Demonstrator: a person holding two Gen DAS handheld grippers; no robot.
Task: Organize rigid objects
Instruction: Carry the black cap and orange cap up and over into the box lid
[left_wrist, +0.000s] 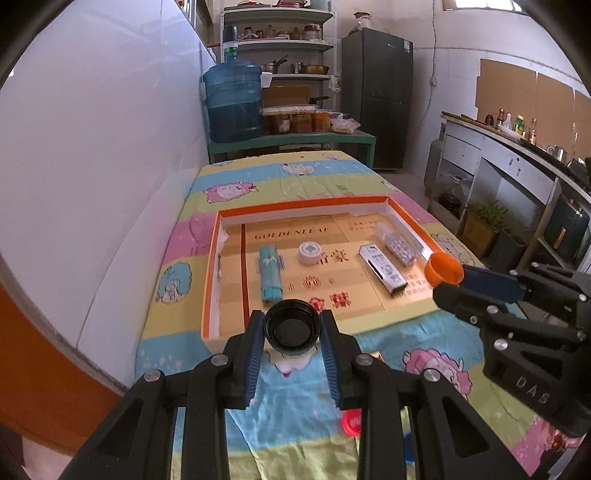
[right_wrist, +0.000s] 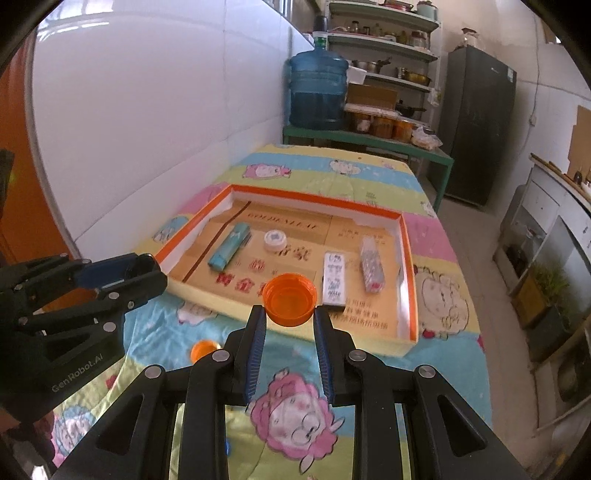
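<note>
My left gripper (left_wrist: 292, 332) is shut on a black bottle cap (left_wrist: 292, 326), held open side toward the camera just above the near edge of the orange-rimmed cardboard tray (left_wrist: 299, 206). My right gripper (right_wrist: 290, 314) is shut on an orange bottle cap (right_wrist: 290, 298), held above the tray's near edge (right_wrist: 321, 334); it shows at the right in the left wrist view (left_wrist: 443, 269). In the tray lie a teal tube (left_wrist: 269, 273), a white round lid (left_wrist: 309, 252), a white box (left_wrist: 384, 269) and a patterned packet (left_wrist: 397, 242).
A red cap (left_wrist: 351, 422) and an orange cap (right_wrist: 202, 350) lie on the cartoon-print cloth in front of the tray. A white wall runs along the left. A blue water jug (left_wrist: 233, 103), shelves and a fridge (left_wrist: 376, 96) stand behind the table.
</note>
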